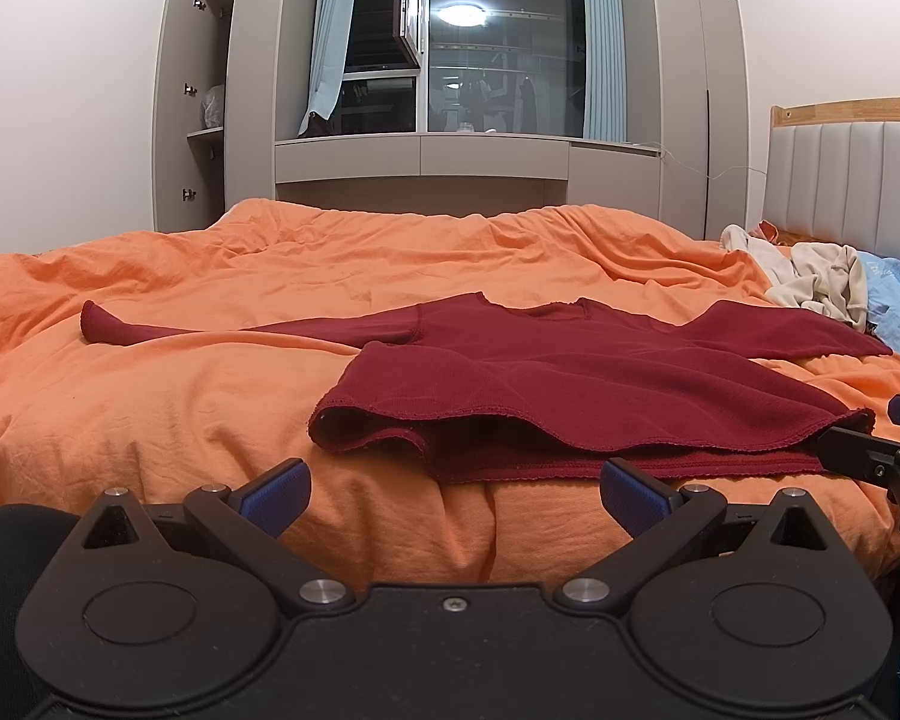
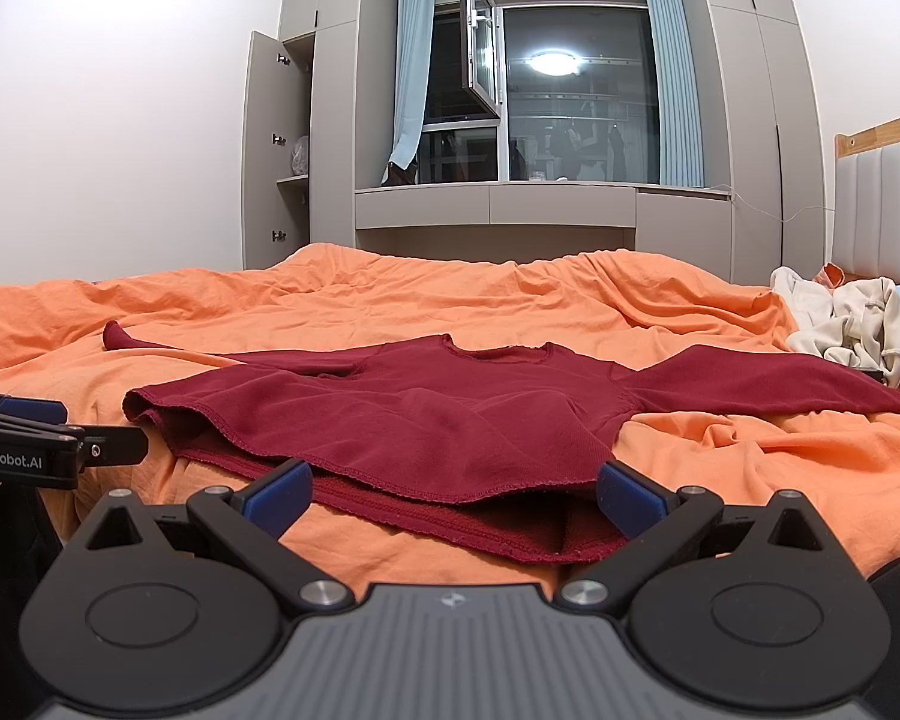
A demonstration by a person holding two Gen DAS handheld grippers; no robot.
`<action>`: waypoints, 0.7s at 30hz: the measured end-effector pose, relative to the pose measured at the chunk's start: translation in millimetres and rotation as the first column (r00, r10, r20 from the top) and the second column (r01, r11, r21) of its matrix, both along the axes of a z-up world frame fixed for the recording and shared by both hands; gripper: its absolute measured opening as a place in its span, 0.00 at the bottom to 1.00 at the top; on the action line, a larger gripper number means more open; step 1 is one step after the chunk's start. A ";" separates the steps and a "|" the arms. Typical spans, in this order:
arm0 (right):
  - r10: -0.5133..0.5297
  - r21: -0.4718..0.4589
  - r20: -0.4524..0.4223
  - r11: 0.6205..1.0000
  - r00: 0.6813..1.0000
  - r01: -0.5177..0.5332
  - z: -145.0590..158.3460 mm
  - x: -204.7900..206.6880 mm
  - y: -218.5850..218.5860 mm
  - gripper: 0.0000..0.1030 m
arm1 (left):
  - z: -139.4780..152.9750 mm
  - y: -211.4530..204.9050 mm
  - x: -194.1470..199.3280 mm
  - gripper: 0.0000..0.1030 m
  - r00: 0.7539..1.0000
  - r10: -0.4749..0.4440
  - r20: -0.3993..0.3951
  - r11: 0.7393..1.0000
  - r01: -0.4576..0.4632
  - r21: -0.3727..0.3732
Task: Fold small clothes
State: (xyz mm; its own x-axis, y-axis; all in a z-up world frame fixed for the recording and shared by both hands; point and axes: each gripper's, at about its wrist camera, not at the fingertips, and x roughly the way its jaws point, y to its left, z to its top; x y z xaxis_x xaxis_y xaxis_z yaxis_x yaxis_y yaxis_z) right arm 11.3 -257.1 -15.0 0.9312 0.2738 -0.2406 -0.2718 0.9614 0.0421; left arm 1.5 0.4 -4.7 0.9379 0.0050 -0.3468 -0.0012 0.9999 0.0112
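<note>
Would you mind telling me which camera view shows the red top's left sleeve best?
The left wrist view: the left sleeve stretches out fully across the orange bedding, cuff included. The right wrist view shows it too, but foreshortened and thinner.

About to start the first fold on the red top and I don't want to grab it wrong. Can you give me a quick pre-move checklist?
1. Left gripper jaws open, empty: ok.
2. Right gripper jaws open, empty: ok.
3. Red long-sleeved top spread out, both sleeves extended: ok.
4. Hem flat: not ok, the top layer is lifted and wavy.
5. Orange bedsheet smooth underneath: not ok, wrinkled.
6. Pile of other clothes clear of the right sleeve: cannot tell, very close.
</note>
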 end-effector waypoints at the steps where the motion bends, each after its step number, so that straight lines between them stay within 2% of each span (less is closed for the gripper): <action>1: 0.000 0.000 0.000 1.000 1.000 0.000 0.2 0.1 0.2 1.00 | 0.3 -0.1 -0.1 0.99 1.000 0.000 -0.001 1.000 0.000 0.000; 21: 0.006 0.014 -0.016 1.000 1.000 -0.005 -1.5 0.3 -2.4 1.00 | -4.4 1.0 0.7 0.99 1.000 0.001 -0.004 1.000 -0.001 0.003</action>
State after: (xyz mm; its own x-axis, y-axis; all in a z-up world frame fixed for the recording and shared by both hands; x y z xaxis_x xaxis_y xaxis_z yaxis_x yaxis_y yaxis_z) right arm 11.6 -259.4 -16.5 0.9258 0.2824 -0.2514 -0.2762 0.9592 0.0601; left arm 2.2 1.4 -9.0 0.9364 0.0066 -0.3508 -0.0018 0.9999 0.0141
